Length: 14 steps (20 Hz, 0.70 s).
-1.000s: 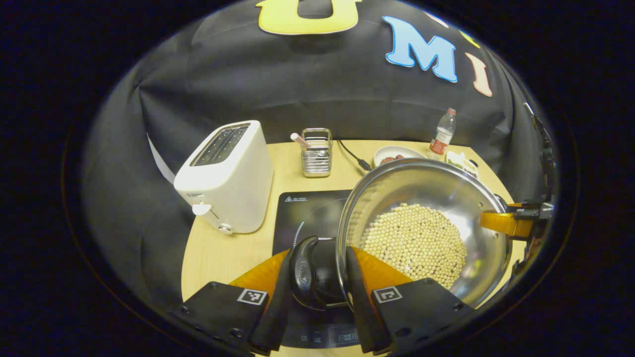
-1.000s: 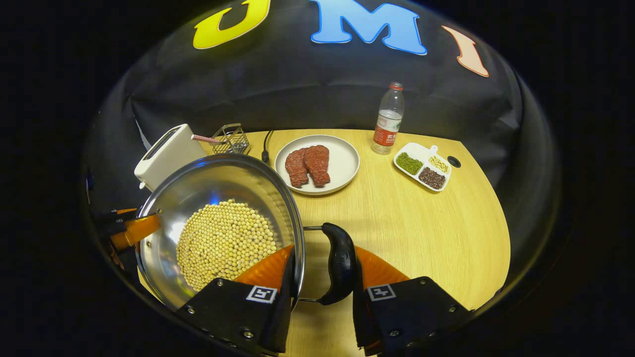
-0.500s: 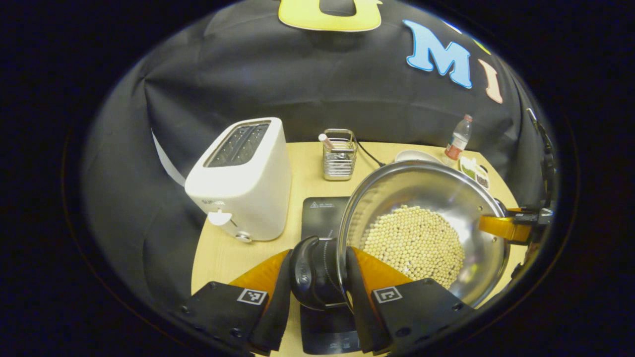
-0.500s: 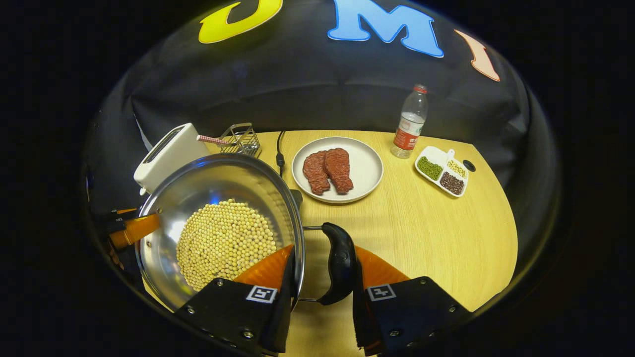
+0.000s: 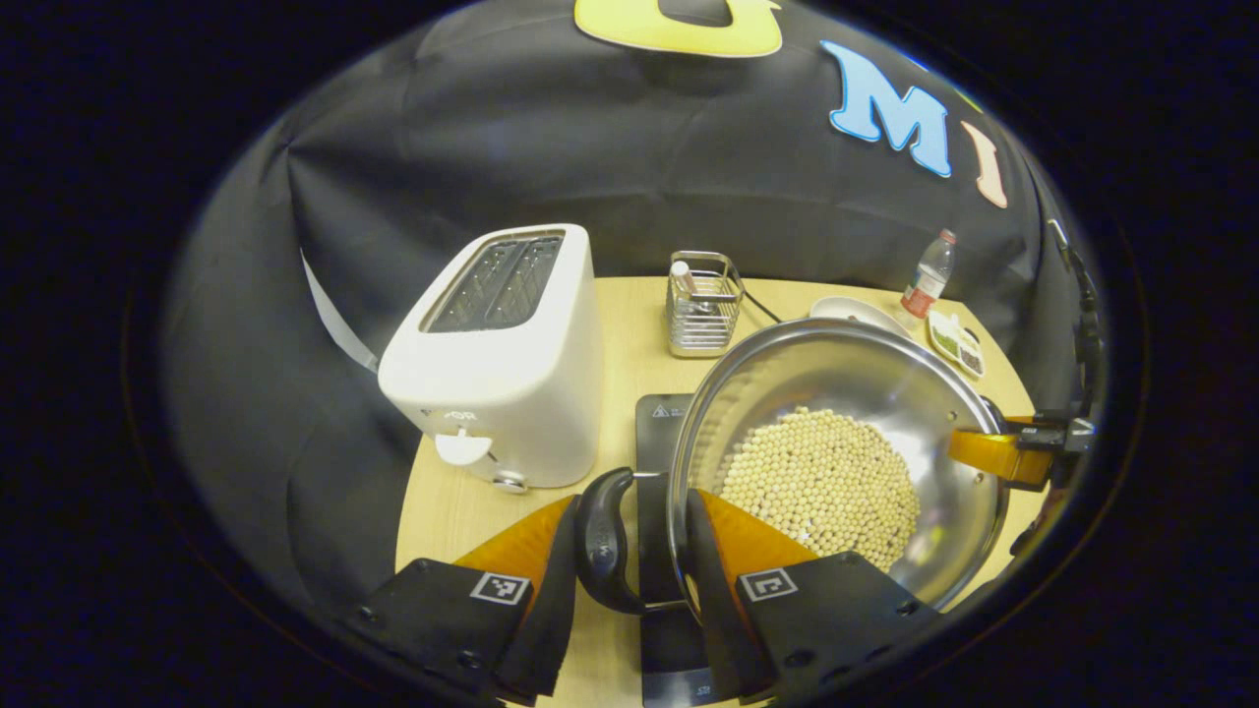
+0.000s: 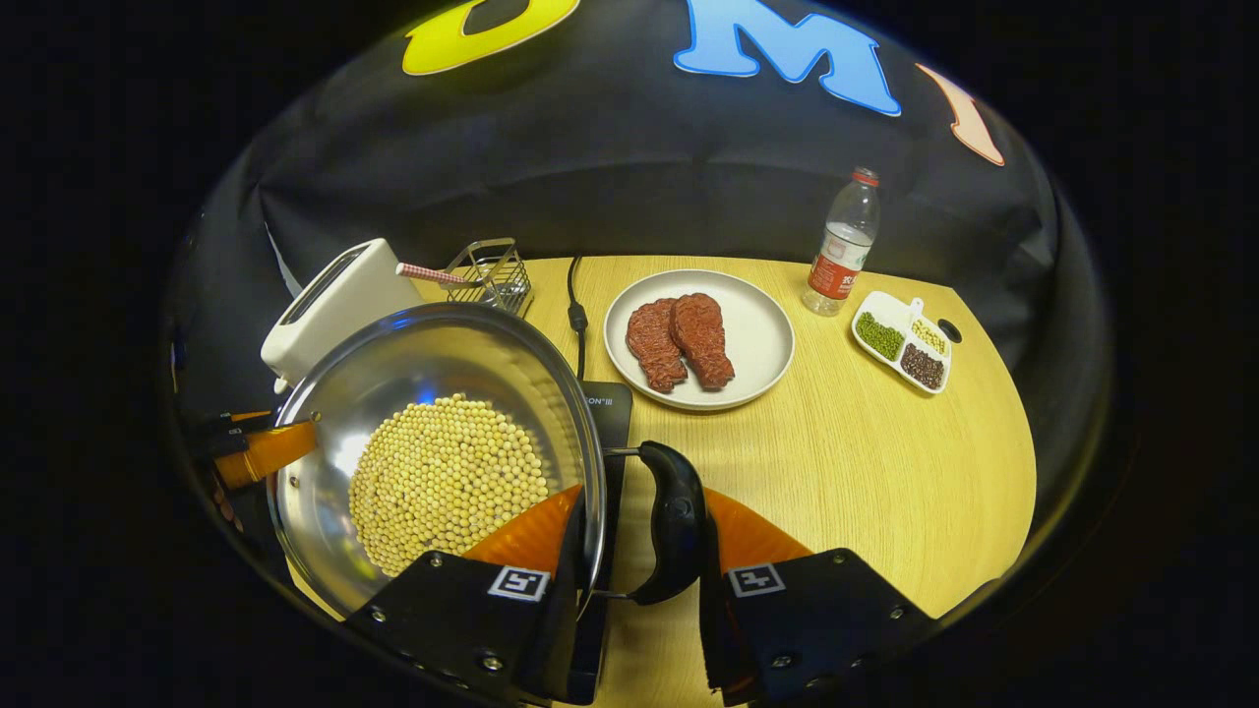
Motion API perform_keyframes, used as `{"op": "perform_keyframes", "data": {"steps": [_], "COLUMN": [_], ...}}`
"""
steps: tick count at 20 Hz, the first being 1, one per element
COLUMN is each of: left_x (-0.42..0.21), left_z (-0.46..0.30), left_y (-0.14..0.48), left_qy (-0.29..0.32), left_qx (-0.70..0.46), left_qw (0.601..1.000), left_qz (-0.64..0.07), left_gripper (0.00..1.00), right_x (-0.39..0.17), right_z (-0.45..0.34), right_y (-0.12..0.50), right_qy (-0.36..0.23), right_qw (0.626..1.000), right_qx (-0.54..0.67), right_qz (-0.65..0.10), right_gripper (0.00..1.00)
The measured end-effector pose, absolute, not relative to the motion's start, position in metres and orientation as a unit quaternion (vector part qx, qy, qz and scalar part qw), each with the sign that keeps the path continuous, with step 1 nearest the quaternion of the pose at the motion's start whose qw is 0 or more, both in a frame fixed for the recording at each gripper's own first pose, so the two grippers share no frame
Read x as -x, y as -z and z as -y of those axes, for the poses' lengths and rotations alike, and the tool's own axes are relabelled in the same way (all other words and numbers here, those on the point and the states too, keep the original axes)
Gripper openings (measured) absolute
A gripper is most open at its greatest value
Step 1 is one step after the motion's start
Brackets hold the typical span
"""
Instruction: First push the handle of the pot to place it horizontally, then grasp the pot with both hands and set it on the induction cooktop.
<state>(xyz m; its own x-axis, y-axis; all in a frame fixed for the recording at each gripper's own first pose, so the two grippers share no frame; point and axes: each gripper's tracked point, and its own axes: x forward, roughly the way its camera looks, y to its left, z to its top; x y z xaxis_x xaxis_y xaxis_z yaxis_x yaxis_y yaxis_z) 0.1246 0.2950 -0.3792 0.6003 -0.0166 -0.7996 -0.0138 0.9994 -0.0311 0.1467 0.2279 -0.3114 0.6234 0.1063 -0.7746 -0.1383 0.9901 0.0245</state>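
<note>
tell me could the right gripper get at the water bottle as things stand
Probably not right now: the right gripper is shut on the pot's side handle, sharing the pot with the left gripper. The table toward the water bottle looks bare.

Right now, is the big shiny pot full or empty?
Partly full. The pot holds a heap of pale round beans covering its bottom, with bare shiny wall above them up to the rim.
</note>
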Motion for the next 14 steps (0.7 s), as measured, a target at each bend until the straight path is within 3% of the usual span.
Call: {"op": "perform_keyframes", "data": {"steps": [13, 14], "left_x": [-0.136, -0.135], "left_z": [-0.295, -0.297], "left_y": [0.394, 0.394], "left_qy": [0.009, 0.009], "left_qx": [0.024, 0.023], "left_qw": [0.896, 0.898], "left_qz": [-0.442, -0.44], "left_gripper": [0.64, 0.6], "right_x": [-0.156, -0.154], "right_z": [-0.233, -0.234], "right_y": [0.328, 0.329], "right_qy": [-0.053, -0.052], "right_qw": [0.902, 0.901], "right_qx": [0.015, 0.013], "right_qz": [-0.429, -0.43], "right_gripper": [0.52, 0.52]}}
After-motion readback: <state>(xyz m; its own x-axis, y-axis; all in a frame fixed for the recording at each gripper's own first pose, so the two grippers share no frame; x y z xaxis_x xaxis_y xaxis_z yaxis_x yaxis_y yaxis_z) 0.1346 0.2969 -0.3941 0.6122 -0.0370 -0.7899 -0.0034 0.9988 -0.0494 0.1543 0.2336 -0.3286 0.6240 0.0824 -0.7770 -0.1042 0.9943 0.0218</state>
